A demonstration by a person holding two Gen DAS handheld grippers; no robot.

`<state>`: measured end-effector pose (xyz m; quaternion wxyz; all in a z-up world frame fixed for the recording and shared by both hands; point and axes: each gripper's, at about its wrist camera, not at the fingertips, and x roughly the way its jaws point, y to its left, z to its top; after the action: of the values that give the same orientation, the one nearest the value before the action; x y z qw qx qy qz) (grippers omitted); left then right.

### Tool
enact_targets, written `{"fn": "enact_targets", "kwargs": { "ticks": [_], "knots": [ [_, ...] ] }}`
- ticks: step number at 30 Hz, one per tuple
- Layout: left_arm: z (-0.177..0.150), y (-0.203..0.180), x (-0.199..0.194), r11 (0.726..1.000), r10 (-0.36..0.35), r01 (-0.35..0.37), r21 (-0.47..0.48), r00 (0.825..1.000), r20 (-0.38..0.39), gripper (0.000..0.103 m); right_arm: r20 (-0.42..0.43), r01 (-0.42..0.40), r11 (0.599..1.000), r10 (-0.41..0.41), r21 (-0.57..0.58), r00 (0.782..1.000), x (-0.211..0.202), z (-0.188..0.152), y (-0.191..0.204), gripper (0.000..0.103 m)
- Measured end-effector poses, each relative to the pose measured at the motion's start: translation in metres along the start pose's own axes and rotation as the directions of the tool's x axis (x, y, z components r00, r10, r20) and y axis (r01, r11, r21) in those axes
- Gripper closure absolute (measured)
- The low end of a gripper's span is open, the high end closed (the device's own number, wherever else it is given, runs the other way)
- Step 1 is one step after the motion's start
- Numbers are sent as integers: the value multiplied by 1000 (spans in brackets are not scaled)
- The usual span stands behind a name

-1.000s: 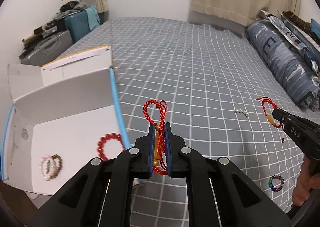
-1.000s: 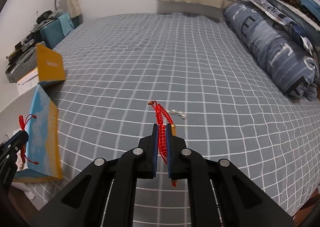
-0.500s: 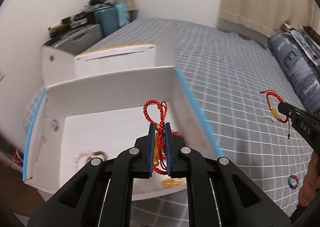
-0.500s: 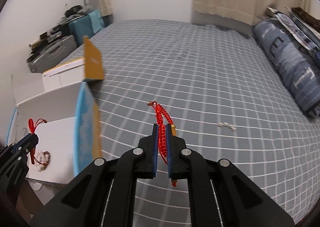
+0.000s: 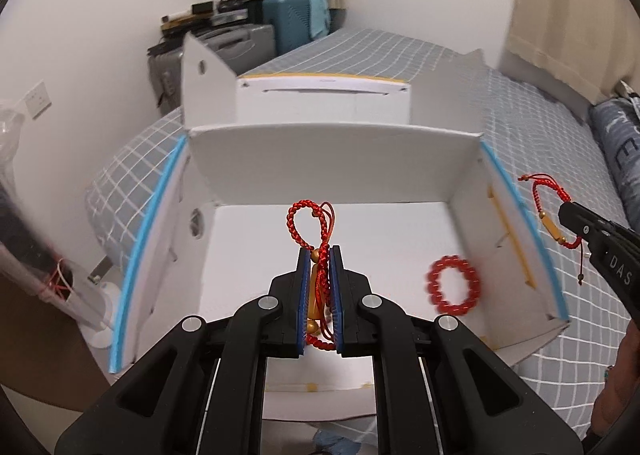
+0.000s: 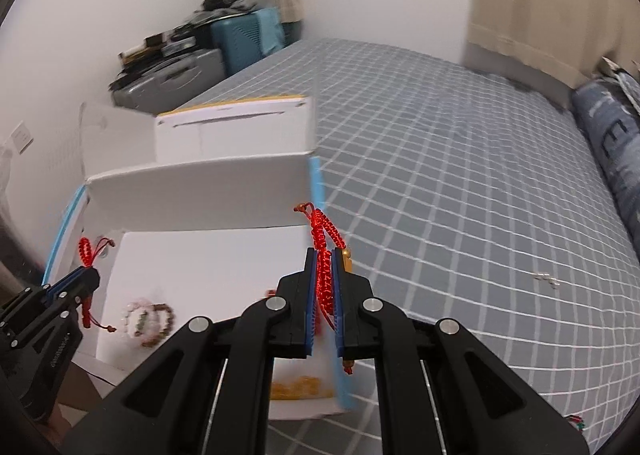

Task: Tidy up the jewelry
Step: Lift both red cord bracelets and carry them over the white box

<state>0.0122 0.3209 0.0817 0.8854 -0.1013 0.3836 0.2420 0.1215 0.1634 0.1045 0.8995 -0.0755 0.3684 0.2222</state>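
My left gripper [image 5: 319,255] is shut on a red cord bracelet [image 5: 310,219] with a gold bead, held above the middle of the open white box [image 5: 332,159]. My right gripper [image 6: 325,259] is shut on a second red cord bracelet [image 6: 325,231] and hangs over the box's blue right edge [image 6: 317,191]; it shows at the right in the left wrist view [image 5: 570,215]. A red bead bracelet [image 5: 452,285] lies on the box floor. Pale and brown bead bracelets [image 6: 148,321] and a yellow one [image 6: 298,389] lie there too.
The box sits at the corner of a grey checked bed [image 6: 460,195]. Small pearls [image 6: 546,279] and a coloured bead bracelet [image 6: 578,421] lie on the bedspread. Suitcases [image 5: 248,43] stand by the wall; a patterned pillow [image 6: 612,143] lies at the right.
Both grippers swung left toward the box. My left one now hangs over its middle and my right one over its right edge. Both grips are unchanged.
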Motion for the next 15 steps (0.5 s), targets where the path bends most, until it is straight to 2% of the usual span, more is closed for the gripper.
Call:
{"fn": "enact_targets", "kwargs": {
  "ticks": [7, 15],
  "knots": [
    [-6, 18, 18, 999, 29, -30, -24, 999, -38, 94, -45, -36, 998, 34, -52, 998, 25, -8, 41, 97],
    [-9, 30, 44, 999, 18, -22, -42, 994, -104, 94, -115, -52, 996, 44, -72, 992, 54, -19, 57, 97]
  ]
}}
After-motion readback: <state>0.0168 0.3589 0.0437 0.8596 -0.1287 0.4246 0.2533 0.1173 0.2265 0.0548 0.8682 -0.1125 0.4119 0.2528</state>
